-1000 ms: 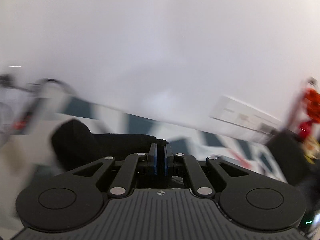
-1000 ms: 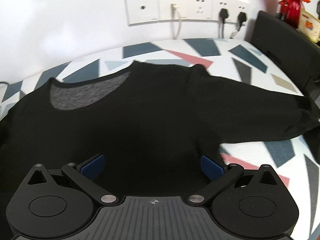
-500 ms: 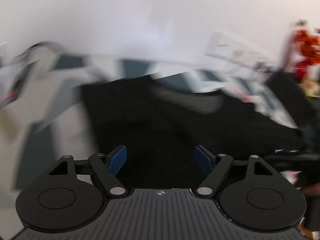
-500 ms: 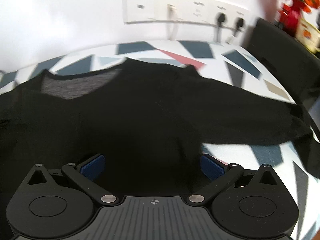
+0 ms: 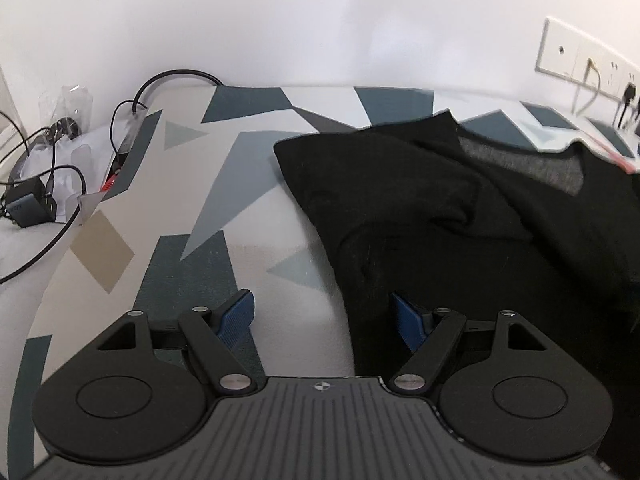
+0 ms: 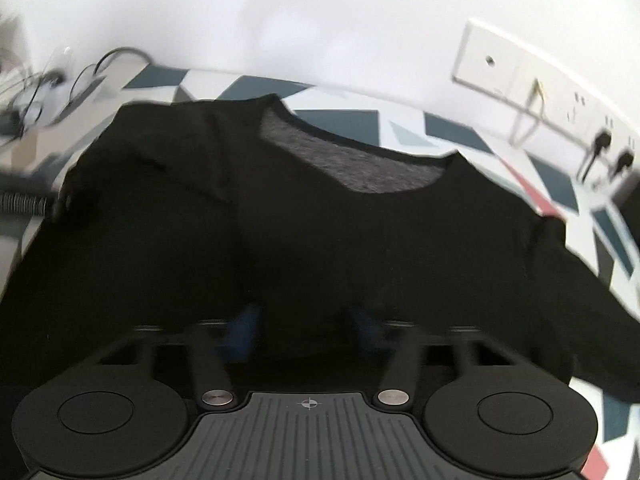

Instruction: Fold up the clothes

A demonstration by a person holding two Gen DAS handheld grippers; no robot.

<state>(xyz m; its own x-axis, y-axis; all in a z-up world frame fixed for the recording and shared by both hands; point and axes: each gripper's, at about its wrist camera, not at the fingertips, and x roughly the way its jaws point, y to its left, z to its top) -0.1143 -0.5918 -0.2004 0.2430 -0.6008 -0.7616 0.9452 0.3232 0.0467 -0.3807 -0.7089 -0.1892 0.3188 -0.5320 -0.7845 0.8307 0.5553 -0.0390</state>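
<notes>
Left gripper (image 5: 322,318) held wide open, empty, straddling black sweater (image 5: 480,220) edge; right gripper (image 6: 304,332) closing over sweater body; multiple layers possibly pinched, fold skewed.

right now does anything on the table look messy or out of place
The black top lies rumpled, not flat: one side is already flipped over its body, with creases by the neckline. A tangle of cables and a charger clutters the table's far edge.

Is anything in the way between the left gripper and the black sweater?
No, nothing visible is. The left gripper is open right at the black sweater's edge, with only bare patterned tablecloth beside it. The cables lie far off.
</notes>
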